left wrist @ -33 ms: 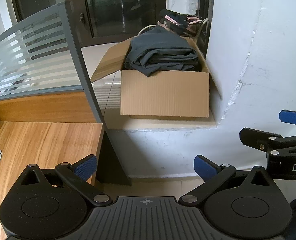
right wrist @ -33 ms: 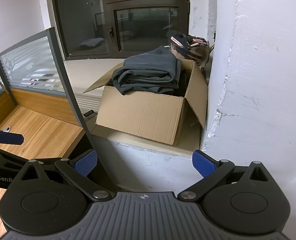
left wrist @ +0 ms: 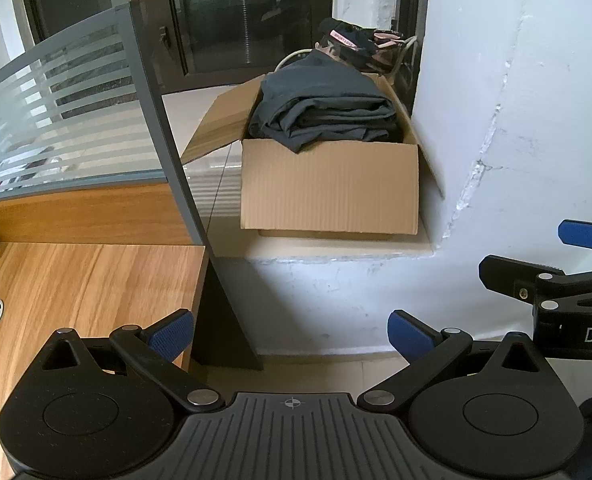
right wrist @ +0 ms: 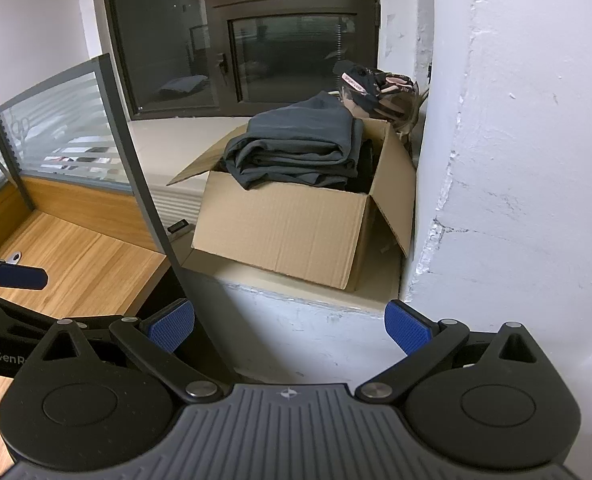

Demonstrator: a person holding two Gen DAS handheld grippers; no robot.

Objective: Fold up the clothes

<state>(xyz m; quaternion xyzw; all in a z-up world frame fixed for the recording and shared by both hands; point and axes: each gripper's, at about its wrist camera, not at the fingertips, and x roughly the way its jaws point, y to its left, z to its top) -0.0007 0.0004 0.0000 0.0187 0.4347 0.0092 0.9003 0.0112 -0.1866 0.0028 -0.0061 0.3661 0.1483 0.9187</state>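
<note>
Both the left gripper point(left wrist: 291, 330) and the right gripper point(right wrist: 289, 324) are spread wide with nothing between their blue pads, well short of the folded dark clothes point(left wrist: 328, 114) heaped in an open cardboard box point(left wrist: 330, 194) on the white ledge point(left wrist: 336, 250) beside the wooden desk point(left wrist: 87, 280).

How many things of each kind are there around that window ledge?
Cardboard box: 1
Pile of dark grey clothes in the box: 1
Black and pink bundle behind the box: 1
Handheld grippers, left gripper and right gripper: 2
Total: 5
</note>
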